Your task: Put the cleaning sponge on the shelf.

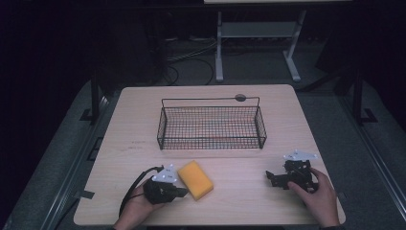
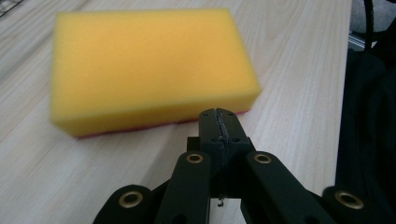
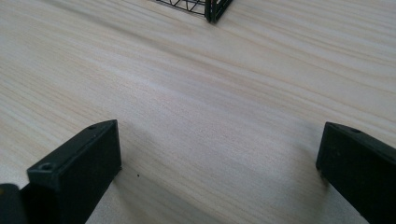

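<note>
A yellow sponge (image 1: 195,179) with a thin red underside lies flat on the wooden table (image 1: 143,129), in front of a black wire basket (image 1: 211,126). My left gripper (image 1: 181,192) sits just left of the sponge, its jaws pressed together and empty. In the left gripper view the shut tips (image 2: 219,122) stop right before the sponge (image 2: 149,65). My right gripper (image 1: 270,178) rests at the table's right front, held by a hand. Its jaws stand wide apart over bare wood (image 3: 219,154), with the basket's corner (image 3: 212,8) far ahead.
The basket stands across the middle of the table and looks to hold nothing. A small dark round mark (image 1: 240,97) lies behind it. A white table frame (image 1: 258,33) and cables are on the floor beyond. The table's front edge is close to both hands.
</note>
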Demonstrator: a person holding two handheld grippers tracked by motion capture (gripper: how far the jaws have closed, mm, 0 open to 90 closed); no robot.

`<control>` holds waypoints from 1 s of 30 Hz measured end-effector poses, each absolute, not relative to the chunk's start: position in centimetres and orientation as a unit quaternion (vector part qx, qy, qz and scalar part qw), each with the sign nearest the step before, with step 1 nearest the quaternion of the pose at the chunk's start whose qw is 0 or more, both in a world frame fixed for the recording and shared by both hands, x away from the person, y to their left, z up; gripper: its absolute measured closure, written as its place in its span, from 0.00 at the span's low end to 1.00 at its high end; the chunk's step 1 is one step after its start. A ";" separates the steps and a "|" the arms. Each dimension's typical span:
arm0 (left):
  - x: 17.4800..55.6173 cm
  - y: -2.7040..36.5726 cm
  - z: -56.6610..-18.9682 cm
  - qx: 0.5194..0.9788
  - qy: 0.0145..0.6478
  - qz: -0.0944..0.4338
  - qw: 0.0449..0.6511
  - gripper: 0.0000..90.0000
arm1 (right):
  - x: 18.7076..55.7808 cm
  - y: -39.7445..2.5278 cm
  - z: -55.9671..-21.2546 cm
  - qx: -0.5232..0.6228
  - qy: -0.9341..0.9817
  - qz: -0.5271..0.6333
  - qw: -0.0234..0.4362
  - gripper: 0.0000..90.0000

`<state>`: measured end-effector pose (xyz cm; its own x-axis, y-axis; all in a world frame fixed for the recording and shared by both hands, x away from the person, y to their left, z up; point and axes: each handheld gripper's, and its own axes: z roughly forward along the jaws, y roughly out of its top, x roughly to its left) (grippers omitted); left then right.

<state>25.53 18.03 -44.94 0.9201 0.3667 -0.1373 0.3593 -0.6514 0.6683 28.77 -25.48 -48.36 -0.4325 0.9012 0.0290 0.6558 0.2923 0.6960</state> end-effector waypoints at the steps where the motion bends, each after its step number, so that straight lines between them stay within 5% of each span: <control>1: 25.5 17.7 -45.0 0.910 0.194 0.003 0.365 1.00 | 28.8 -25.5 -48.4 0.498 0.781 0.325 0.189 0.00; 30: 26.3 13.0 -45.2 0.913 0.164 -0.013 0.374 1.00 | 28.8 -25.5 -48.4 0.498 0.781 0.325 0.189 0.00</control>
<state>26.32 13.05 -45.16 0.9458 0.2899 -0.1461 0.3091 -0.6663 0.6787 28.76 -25.47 -48.36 -0.4323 0.9012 0.0294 0.6561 0.2920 0.6959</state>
